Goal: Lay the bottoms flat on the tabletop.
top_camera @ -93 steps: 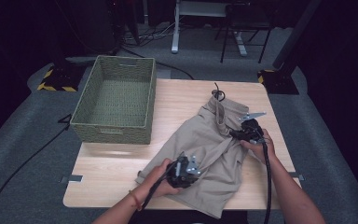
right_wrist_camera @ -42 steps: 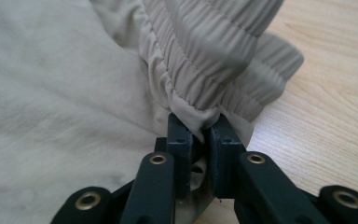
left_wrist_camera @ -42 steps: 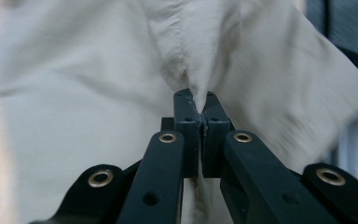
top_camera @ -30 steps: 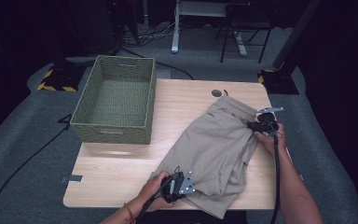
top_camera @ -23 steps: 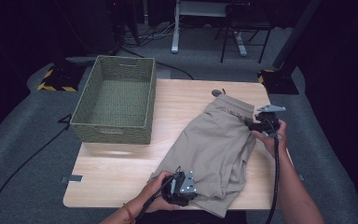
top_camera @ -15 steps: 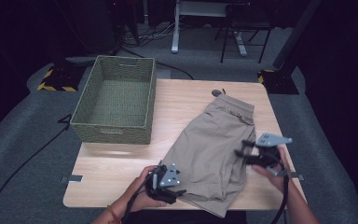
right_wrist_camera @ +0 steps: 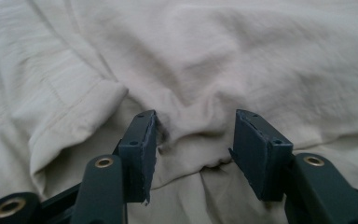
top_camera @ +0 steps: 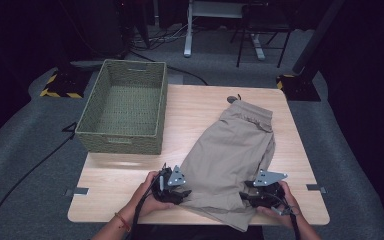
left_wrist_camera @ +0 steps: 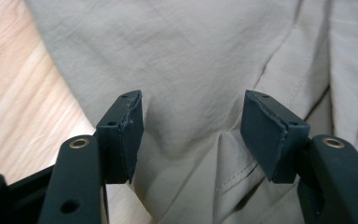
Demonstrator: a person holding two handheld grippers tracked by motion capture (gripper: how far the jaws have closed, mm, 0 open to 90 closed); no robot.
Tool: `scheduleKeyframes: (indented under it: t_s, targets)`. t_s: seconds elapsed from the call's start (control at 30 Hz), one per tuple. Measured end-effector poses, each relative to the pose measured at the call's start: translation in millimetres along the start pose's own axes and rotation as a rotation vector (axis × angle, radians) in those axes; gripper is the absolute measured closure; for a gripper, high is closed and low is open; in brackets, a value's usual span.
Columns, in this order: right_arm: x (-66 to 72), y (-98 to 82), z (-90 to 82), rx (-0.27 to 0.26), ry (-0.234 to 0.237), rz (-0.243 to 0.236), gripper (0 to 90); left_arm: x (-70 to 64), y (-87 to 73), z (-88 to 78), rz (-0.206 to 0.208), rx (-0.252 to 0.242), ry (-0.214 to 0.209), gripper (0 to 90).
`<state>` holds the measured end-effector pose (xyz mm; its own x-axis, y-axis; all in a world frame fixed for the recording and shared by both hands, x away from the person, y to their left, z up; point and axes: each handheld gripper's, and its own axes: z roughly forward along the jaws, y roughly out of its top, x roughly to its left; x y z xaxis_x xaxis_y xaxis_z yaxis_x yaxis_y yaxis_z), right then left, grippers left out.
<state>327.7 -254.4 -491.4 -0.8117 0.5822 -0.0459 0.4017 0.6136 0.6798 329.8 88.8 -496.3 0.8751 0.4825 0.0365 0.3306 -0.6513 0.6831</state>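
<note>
**Both grippers drop to the near hem of the shorts**

Since the earliest picture the right gripper (top_camera: 243, 196) has travelled from the 2 o'clock side of the beige shorts (top_camera: 232, 150) down to their 5 o'clock corner, and the left gripper (top_camera: 186, 192) has slid toward the 7 o'clock edge. The shorts lie flatter now, spread diagonally across the wooden table (top_camera: 200, 112), waistband toward 1 o'clock and hem at the near edge.

Left jaws have just been opening, then eased in slightly; they stand spread with a ridge of cloth (left_wrist_camera: 191, 140) between them, pads not pressing. Right jaws have also just been opening and stand apart over a bunched fold (right_wrist_camera: 196, 144), not pinching it.

A woven green basket (top_camera: 95, 127) sits at 10 o'clock, well apart from the shorts.
</note>
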Motion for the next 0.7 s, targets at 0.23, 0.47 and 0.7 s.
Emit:
scheduleKeyframes:
  t_s: [0.23,0.47,0.7]
  targets:
    - [-54.5,10.1,12.2,-0.001,-0.126,0.046,45.0,-16.8,19.9,19.4,-0.02,-0.014,0.035,39.8]
    - [-45.7,18.0,-28.2,-0.132,-0.105,0.048,44.3,-25.8,24.0,25.3,0.002,-0.037,0.065,39.8]
    - [-12.4,-5.3,-20.6,-0.006,0.023,-0.071,46.9,-28.4,21.2,24.9,-0.015,-0.05,0.084,39.8]
